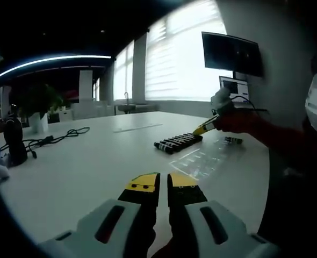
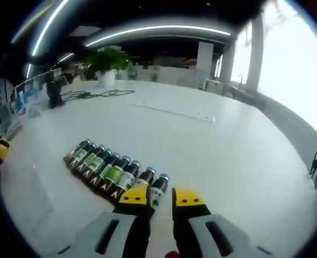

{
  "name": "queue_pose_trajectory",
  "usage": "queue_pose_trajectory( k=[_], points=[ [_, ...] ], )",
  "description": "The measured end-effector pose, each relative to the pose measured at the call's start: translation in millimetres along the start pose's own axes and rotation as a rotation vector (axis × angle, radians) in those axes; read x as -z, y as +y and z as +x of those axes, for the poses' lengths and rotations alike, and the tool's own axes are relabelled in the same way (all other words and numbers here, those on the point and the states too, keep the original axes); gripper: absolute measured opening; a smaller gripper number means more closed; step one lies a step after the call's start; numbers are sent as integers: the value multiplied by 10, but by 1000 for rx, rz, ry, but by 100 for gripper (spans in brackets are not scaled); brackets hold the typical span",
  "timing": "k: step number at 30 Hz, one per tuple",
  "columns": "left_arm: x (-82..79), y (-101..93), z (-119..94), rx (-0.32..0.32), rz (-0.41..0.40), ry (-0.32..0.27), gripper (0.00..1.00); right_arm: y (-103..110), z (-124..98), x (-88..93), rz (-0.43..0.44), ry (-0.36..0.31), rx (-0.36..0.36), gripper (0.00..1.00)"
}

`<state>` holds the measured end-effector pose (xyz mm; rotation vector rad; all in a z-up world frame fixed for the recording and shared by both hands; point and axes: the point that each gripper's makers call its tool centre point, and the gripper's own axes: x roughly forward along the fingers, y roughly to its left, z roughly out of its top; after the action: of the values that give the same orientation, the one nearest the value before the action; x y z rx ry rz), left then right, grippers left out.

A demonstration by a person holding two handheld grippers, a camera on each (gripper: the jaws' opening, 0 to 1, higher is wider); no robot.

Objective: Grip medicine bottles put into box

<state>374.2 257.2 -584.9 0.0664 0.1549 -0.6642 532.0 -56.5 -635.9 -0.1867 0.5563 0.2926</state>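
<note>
Medicine bottles lined up on the white surface (image 2: 212, 156), both grippers empty.
Right gripper (image 2: 160, 196), fingers narrow and holding nothing, hovers just above the near end of the medicine bottles (image 2: 111, 172); left gripper (image 1: 163, 183), fingers narrow, sits well back; a plant (image 2: 107, 60) stands at the far edge.

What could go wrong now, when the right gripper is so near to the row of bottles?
1. The bottles lie side by side, touching. The right gripper sits at the end bottle; its jaws look nearly closed, so they may push the bottle instead of straddling it.
2. A nudge could roll neighbours out of line across the white table.
3. No box is clearly visible, so the drop spot is uncertain.
</note>
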Motion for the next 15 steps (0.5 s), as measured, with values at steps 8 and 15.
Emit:
queue_pose_trajectory(
  k=[8, 15],
  points=[
    [-7, -4, -4, 2, -1, -3, 0, -76, -26, 25, -12, 26, 47, 12],
    [5, -16, 4, 5, -1, 0, 0, -63, 2, 64, -38, 49, 55, 13]
  ],
)
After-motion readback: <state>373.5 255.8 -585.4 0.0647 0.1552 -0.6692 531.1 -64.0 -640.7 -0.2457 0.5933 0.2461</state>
